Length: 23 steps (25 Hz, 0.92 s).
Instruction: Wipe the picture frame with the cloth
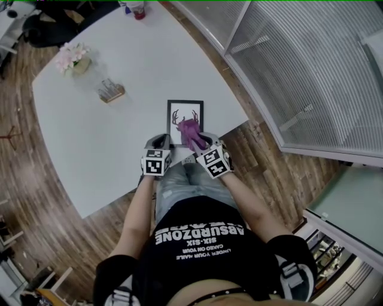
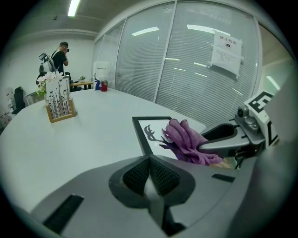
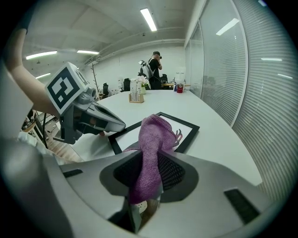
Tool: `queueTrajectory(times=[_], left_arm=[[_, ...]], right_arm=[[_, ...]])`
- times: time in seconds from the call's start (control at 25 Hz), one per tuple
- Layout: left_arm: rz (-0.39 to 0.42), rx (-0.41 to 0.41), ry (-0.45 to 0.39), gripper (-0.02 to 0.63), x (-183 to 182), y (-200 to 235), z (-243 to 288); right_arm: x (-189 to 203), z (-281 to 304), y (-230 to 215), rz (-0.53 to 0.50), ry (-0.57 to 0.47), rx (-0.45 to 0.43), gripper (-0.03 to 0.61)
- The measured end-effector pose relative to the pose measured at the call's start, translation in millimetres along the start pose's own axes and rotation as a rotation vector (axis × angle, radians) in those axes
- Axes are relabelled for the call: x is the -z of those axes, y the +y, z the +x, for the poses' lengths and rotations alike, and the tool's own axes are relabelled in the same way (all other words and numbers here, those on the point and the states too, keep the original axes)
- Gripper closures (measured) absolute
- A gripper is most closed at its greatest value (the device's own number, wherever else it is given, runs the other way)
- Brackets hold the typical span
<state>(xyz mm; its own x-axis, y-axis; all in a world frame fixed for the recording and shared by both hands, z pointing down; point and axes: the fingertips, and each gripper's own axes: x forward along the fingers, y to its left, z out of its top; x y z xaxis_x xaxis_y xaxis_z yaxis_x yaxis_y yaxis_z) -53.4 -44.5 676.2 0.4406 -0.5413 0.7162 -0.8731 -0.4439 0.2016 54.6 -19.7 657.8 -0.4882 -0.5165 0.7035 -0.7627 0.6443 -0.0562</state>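
Note:
A black picture frame (image 1: 185,103) with a deer-antler print lies flat near the white table's front edge, also seen as the frame (image 2: 139,128) and the frame (image 3: 191,131). My right gripper (image 1: 200,143) is shut on a purple cloth (image 1: 190,131), which drapes over the frame's near end; the cloth (image 3: 151,153) runs between its jaws and the cloth (image 2: 188,142) bunches on the glass. My left gripper (image 1: 163,143) sits at the frame's near left corner, jaws closed together with nothing between them (image 2: 150,179).
On the white table (image 1: 119,77) stand a wooden card holder (image 1: 111,91), a flower pot (image 1: 73,58) and a red cup (image 1: 139,11) at the far end. A glass partition with blinds (image 1: 299,72) runs along the right. A person stands far off (image 3: 154,69).

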Motion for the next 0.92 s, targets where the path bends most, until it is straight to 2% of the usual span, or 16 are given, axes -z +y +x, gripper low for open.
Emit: queueTrajectory(times=[0.16,0.92], left_arm=[[-0.002,-0.002,-0.004,0.598,0.9,-0.1,0.6],[-0.013,0.003,-0.012,0.598,-1.2,2.0,1.3]], right_arm=[[1.0,-0.3,0.0,0.005,-0.019,0.021,0.465],[-1.3,3.4,0.2,-0.019,-0.009,0.008,0.466]])
